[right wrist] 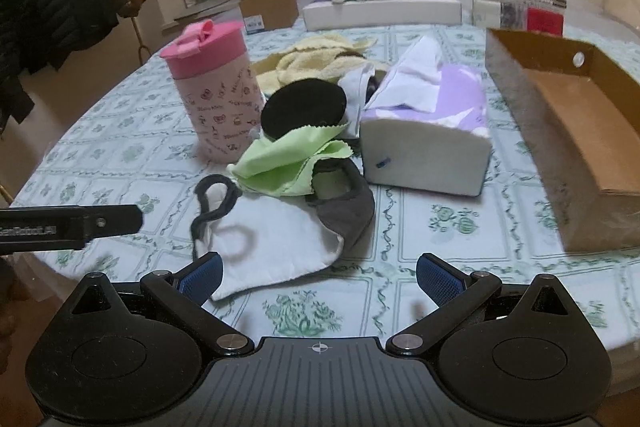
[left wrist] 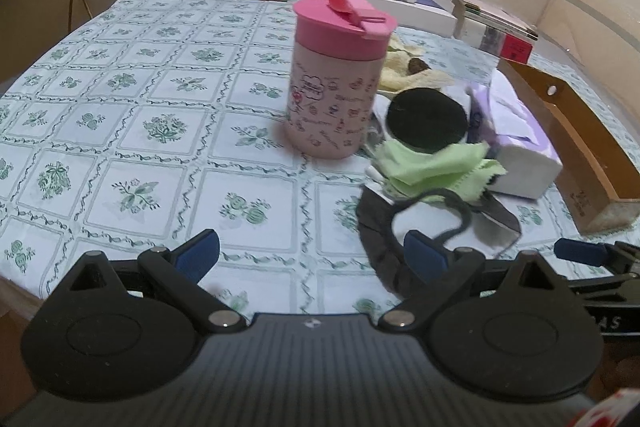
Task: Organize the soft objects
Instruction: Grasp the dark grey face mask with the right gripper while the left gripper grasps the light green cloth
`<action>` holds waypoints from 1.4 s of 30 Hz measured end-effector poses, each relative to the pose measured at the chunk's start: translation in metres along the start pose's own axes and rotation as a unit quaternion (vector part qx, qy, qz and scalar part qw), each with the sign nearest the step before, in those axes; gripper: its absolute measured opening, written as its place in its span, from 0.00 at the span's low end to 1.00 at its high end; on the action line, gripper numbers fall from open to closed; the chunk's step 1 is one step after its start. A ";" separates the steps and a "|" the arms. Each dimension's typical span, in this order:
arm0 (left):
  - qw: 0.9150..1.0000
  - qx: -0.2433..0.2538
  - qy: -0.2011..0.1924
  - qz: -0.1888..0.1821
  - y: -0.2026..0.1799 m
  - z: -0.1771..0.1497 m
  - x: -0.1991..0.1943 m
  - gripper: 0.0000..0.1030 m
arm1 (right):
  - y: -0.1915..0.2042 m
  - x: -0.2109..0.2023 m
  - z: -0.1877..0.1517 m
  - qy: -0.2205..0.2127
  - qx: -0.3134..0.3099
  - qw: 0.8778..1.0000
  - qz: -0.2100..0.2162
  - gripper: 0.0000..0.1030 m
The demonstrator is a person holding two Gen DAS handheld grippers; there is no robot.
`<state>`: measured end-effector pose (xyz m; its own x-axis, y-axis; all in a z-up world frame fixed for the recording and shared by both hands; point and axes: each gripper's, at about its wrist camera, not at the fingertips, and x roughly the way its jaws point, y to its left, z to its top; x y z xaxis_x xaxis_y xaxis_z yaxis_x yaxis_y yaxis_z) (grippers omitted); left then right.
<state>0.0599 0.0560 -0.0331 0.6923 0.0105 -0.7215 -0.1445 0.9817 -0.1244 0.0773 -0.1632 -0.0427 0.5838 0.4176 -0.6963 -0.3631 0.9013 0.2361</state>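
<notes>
R gripper wide open, empty; mask lies just ahead, nearer its left finger, long axis running left-near to right-far. L gripper also wide, empty, mask off to its right. Box to right. R nearer, likely picks.

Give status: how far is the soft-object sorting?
Nothing sorted yet: cardboard box looks empty. Nothing in hand: left gripper and right gripper are open. Left: green cloth, black pad, face mask, yellow towel.
</notes>
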 end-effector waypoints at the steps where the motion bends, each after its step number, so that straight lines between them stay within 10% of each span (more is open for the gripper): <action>1: 1.000 0.001 0.000 -0.001 0.001 0.001 0.002 0.95 | -0.001 0.006 0.001 0.003 0.005 1.000 -0.002 0.99; 6: 1.000 0.003 0.007 -0.009 0.005 0.005 0.016 0.95 | -0.008 0.028 0.008 0.005 0.029 1.000 0.005 0.97; 12: 1.000 0.007 0.010 -0.017 0.005 0.009 0.028 0.93 | -0.010 0.048 0.016 0.020 0.035 0.999 0.010 0.63; 16: 0.999 0.015 0.003 -0.028 0.003 0.015 0.029 0.93 | -0.013 0.044 0.017 0.024 0.027 0.999 -0.012 0.17; 20: 0.999 0.022 -0.004 -0.036 -0.004 0.020 0.026 0.93 | -0.019 0.028 0.017 0.017 0.012 0.999 -0.031 0.05; 33: 0.990 0.120 -0.011 -0.073 -0.049 0.021 0.026 0.86 | -0.040 -0.044 0.015 -0.042 -0.038 0.990 -0.126 0.04; 42: 0.962 0.254 -0.041 -0.087 -0.092 0.022 0.058 0.70 | -0.070 -0.053 0.010 -0.041 -0.026 0.988 -0.150 0.04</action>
<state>0.1291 -0.0293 -0.0488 0.7308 -0.1678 -0.6617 0.3290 0.9359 0.1259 0.0789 -0.2468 -0.0154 0.7271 0.1431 -0.6715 -0.2007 0.9796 -0.0085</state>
